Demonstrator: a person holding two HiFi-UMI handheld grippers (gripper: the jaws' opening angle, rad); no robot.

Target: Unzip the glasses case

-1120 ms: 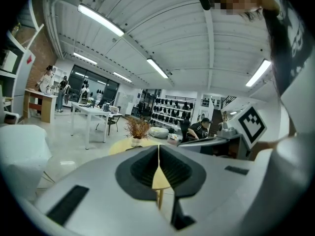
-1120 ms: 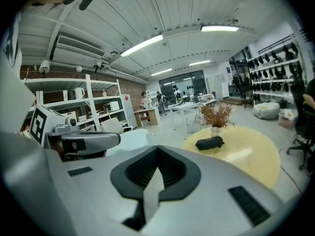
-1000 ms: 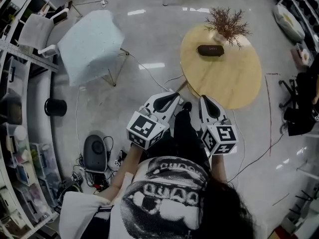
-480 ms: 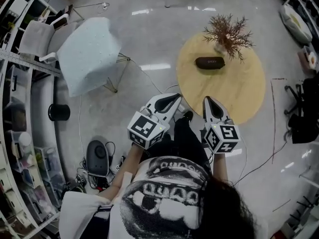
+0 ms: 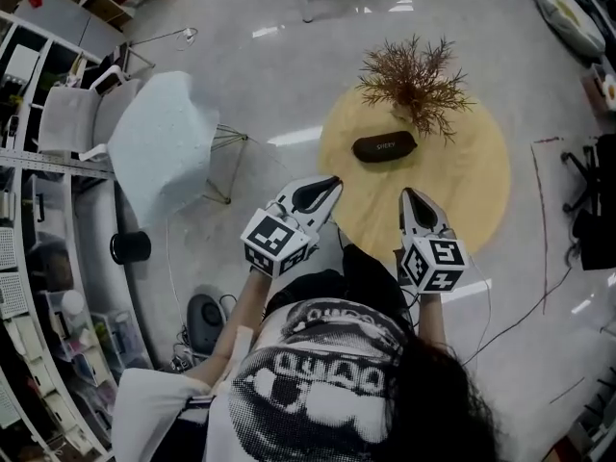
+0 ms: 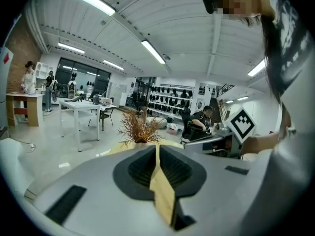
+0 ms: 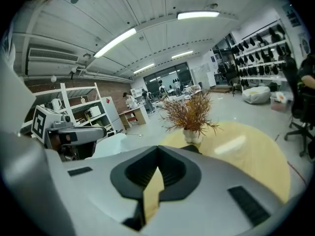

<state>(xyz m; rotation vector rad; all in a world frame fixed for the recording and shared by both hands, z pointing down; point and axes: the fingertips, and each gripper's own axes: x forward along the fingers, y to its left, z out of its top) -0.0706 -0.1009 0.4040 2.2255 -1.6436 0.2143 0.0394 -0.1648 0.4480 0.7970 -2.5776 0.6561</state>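
Only the head view shows the glasses case (image 5: 384, 146) whole. It is a dark, closed oval lying on the round wooden table (image 5: 472, 195), just in front of the dried plant (image 5: 414, 73) in its vase. The right gripper view catches only a dark sliver under the vase, probably the case, above the gripper's own body. In the left gripper view the case is hidden behind the gripper, and just the plant and a strip of tabletop show.

The 2 gripper views settle the tongs: the left gripper (image 5: 331, 182) and the right gripper (image 5: 408, 193) are both clenched, with nothing between the jaws. Both sit at the table's near edge, well apart from the case. The zip is too small to make out.

Off the table stand a pale chair (image 5: 164, 133), a black bin (image 5: 130, 247) and shelving (image 5: 29, 258). Only the left gripper view shows a seated person (image 6: 201, 120) far back.
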